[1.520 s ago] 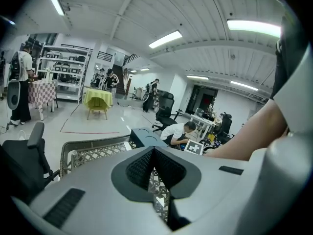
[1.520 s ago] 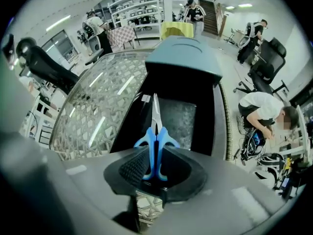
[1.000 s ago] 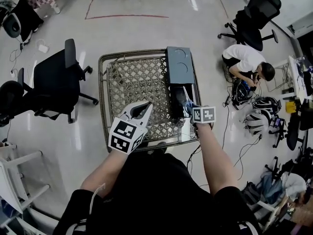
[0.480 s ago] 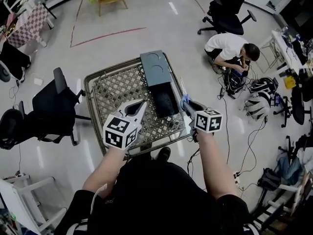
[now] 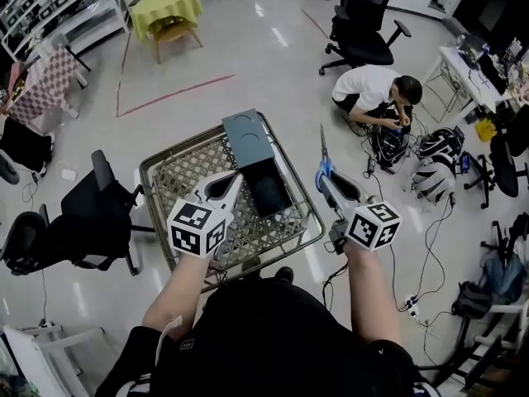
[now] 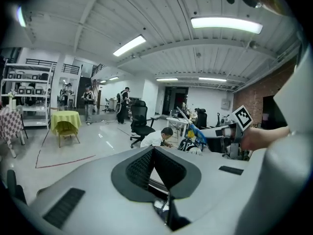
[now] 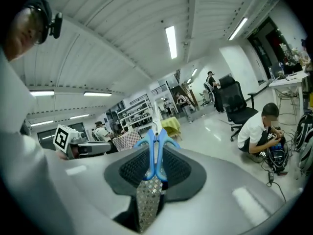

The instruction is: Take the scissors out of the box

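We see the scissors [image 5: 322, 157] out of the box [image 5: 266, 184], gripped in the right hand-held gripper [image 5: 327, 177] and raised beside the bench's [image 5: 186, 165] right edge, over the shiny floor. They are a slim pair with bright blue looped handles and narrow silvery blades that lie closed against each other and point away from us. In the right gripper view the jaws close on the blue handles of the scissors [image 7: 156, 153], holding them edge-on between the dark meshed pads, with the thin blades rising beyond the fingertips. The left hand-held gripper [image 5: 225, 187] hangs over the woven lattice top of the bench, just left of the box; in its own view we find the left hand-held gripper [image 6: 152, 152] with its jaws brought together and nothing between them. The box is a dark grey-blue oblong lying on the right part of the bench, its lid [image 5: 246, 129] flung open toward the far edge and its inside dark.
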